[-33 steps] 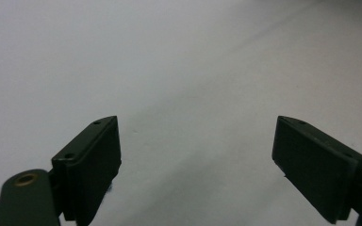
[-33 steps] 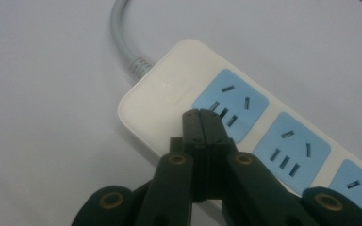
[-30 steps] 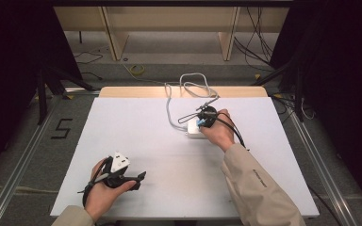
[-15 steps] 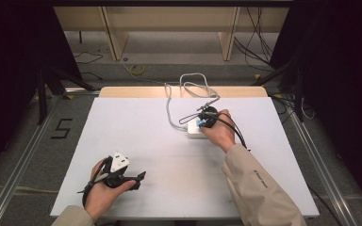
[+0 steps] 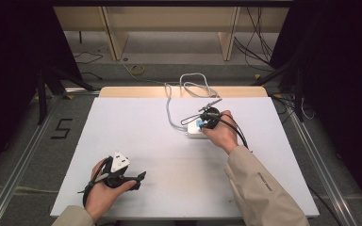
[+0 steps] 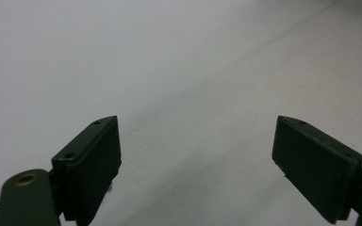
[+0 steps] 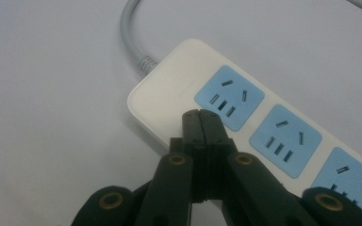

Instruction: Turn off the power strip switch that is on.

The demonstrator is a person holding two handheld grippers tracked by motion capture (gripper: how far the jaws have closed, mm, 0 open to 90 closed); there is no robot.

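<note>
A white power strip (image 7: 179,89) with blue socket faces lies on the white table (image 5: 169,155), its grey cable (image 5: 169,113) running off toward the table's far edge. In the high view the power strip (image 5: 193,133) sits right of centre, mostly under the person's right hand. My right gripper (image 7: 201,114) is shut with nothing in it, its tips resting over the strip's near edge beside the first socket; the right gripper (image 5: 206,120) shows there in the high view too. My left gripper (image 6: 195,150) is open over bare table, near the front left corner (image 5: 139,178).
The cable (image 5: 193,82) loops over the wooden strip at the table's far edge. A floor with cables and shelf legs lies beyond. Metal rails run along both sides of the table.
</note>
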